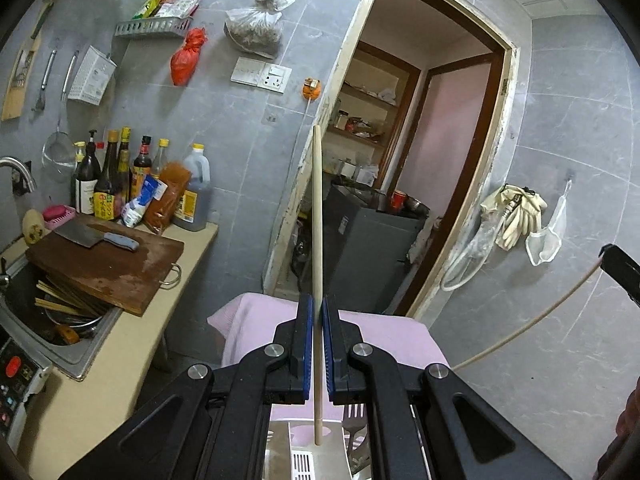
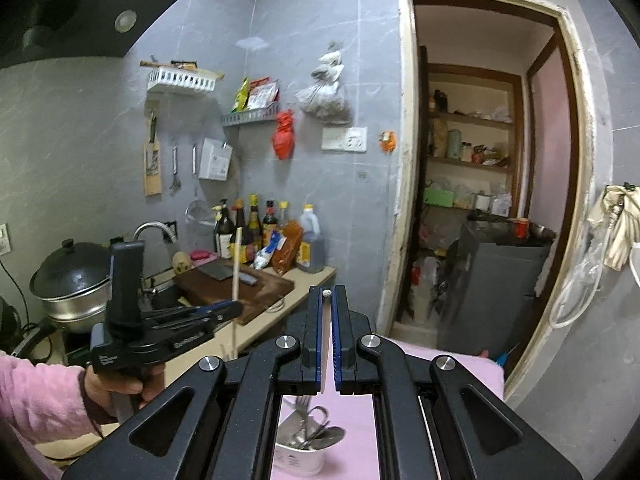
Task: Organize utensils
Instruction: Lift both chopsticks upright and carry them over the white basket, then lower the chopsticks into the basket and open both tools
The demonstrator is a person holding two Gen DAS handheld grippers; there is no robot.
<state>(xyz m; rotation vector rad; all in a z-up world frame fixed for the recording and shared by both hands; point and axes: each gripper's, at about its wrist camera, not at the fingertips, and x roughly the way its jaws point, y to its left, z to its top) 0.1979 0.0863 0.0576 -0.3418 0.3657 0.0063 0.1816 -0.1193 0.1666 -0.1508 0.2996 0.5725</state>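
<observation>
By doorway: pink cloth on table, grey tiled kitchen.

Left claw grips a wooden chopstick upright.

Work surface: a pink cloth is spread over it
On the cloth: a white cup of metal cutlery is stood
Counter: a wooden cutting board and sauce bottles are carried
</observation>
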